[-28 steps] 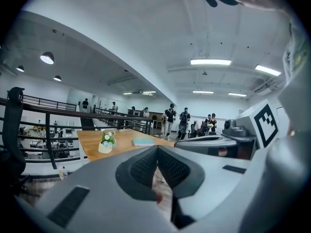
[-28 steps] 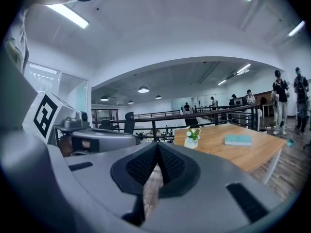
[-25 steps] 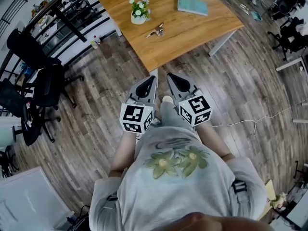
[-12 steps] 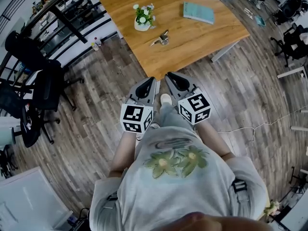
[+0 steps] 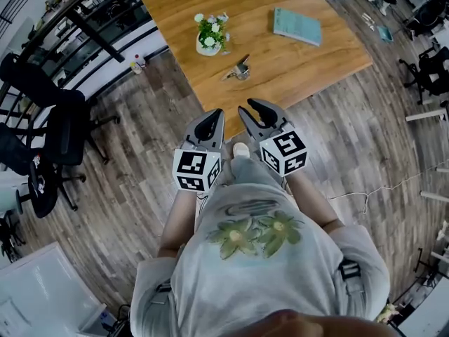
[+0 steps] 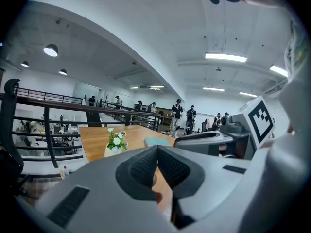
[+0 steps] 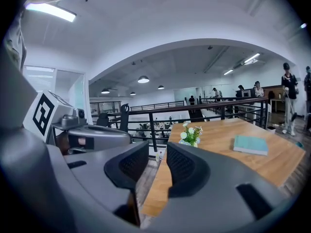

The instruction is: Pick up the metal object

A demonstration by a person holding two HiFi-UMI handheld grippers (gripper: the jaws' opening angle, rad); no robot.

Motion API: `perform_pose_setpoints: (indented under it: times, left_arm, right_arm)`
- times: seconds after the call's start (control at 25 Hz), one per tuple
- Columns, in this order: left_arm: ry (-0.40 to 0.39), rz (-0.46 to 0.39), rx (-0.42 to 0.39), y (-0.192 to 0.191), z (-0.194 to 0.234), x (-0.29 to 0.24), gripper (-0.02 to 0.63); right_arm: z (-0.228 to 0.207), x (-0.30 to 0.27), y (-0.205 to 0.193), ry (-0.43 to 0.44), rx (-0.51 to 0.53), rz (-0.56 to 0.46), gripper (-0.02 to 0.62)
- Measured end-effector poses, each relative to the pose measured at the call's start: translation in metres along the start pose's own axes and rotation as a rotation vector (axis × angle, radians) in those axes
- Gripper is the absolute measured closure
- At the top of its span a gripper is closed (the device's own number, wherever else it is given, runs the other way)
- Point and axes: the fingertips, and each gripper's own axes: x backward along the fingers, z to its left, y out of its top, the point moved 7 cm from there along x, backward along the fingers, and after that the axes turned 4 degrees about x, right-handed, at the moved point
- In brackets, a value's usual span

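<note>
A warm orange-brown wood grain is shown on the table in the upper middle of the head view. A teal cover is seen on the book, and white blooms with green leaves are carried in a white pot. The metal object is coloured silver-grey. The floor is patterned in grey-brown planks. A yellow-green flower print is borne on the light grey shirt at lower centre. The chairs at left are black.
</note>
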Motion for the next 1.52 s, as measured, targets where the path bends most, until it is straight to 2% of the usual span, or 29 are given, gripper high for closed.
perform_pose_setpoints:
  times: [0.76,0.92,1.2,1.52]
  left_arm:
    - [0.065,0.045,0.028,0.016,0.049,-0.091,0.592]
    - [0.092,0.045,0.060,0.018,0.060,-0.107,0.592]
    - [0.143,0.057,0.093,0.009,0.069,-0.127,0.592]
    - [0.179,0.078,0.127,0.000,0.078,-0.139,0.592]
  right_arm:
    - [-0.094,-0.084,-0.005,0.056,-0.002,0.112,0.385]
    - [-0.112,-0.101,-0.008,0.069,0.000,0.134,0.362]
    - [-0.137,-0.128,-0.030,0.125,0.019,0.208,0.322]
    - [-0.150,-0.149,-0.050,0.160,0.016,0.278,0.316]
